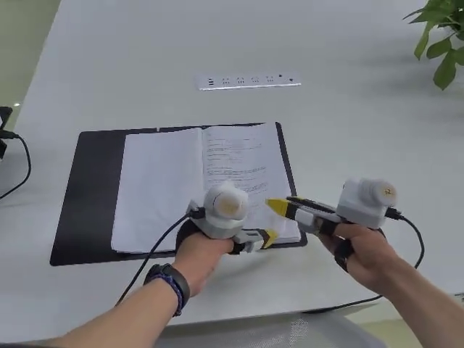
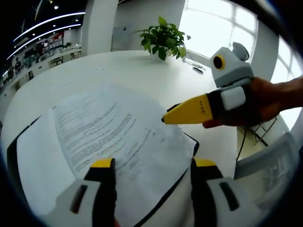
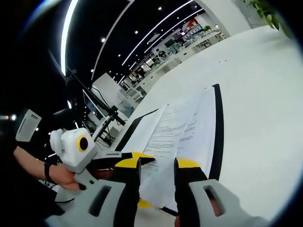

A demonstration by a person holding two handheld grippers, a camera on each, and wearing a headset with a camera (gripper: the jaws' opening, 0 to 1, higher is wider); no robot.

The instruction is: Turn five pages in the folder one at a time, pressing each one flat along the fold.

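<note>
A black folder (image 1: pixel 90 196) lies open on the white table, with a blank sheet (image 1: pixel 159 188) on the left and a printed page (image 1: pixel 239 167) on the right, both flat. My left gripper (image 1: pixel 267 238) rests at the folder's near edge, pointing right, jaws wide open over the printed page's lower corner (image 2: pixel 142 156). My right gripper (image 1: pixel 279 207) points left over that page's right edge, its yellow fingers a narrow gap apart. In the right gripper view the printed page (image 3: pixel 184 127) shows through that gap of my right gripper (image 3: pixel 157 165). In the left gripper view my right gripper (image 2: pixel 165 118) hovers just above the paper.
A white power strip (image 1: pixel 249 80) is set into the table beyond the folder. A green plant (image 1: pixel 438 43) stands at the far right corner. A black cable (image 1: pixel 18 167) loops at the left edge. Bare table surrounds the folder.
</note>
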